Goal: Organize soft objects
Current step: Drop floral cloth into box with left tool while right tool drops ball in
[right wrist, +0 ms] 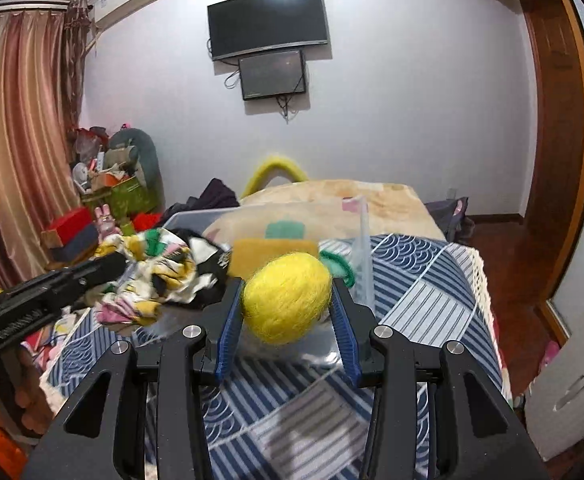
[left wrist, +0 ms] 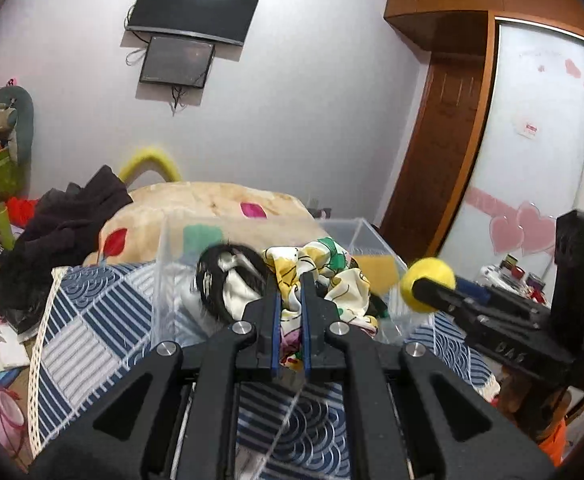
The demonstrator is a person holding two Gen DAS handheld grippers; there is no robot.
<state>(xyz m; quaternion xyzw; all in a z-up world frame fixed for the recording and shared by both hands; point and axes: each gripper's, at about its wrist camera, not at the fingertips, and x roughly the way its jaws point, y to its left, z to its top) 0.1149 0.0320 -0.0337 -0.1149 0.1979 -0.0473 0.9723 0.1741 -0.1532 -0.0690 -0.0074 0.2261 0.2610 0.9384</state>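
Right wrist view: fuzzy yellow wool ball (right wrist: 287,298) pinched in right gripper (right wrist: 287,304), above clear plastic bin (right wrist: 362,240).
Light, squashy, best held across its middle; left gripper (left wrist: 290,280) clamped on floral patterned cloth (left wrist: 324,276) over bin.

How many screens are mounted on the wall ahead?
2: a large dark curved TV up top, and a smaller dark monitor directly beneath it, overlapping its lower edge. None appear hidden.

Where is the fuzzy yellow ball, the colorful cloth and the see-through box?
yellow ball (right wrist: 287,298): right wrist view, its middle.
patterned cloth (left wrist: 324,268): left wrist view, bunched top.
clear plastic box (left wrist: 366,230): left wrist view, far corner rim.
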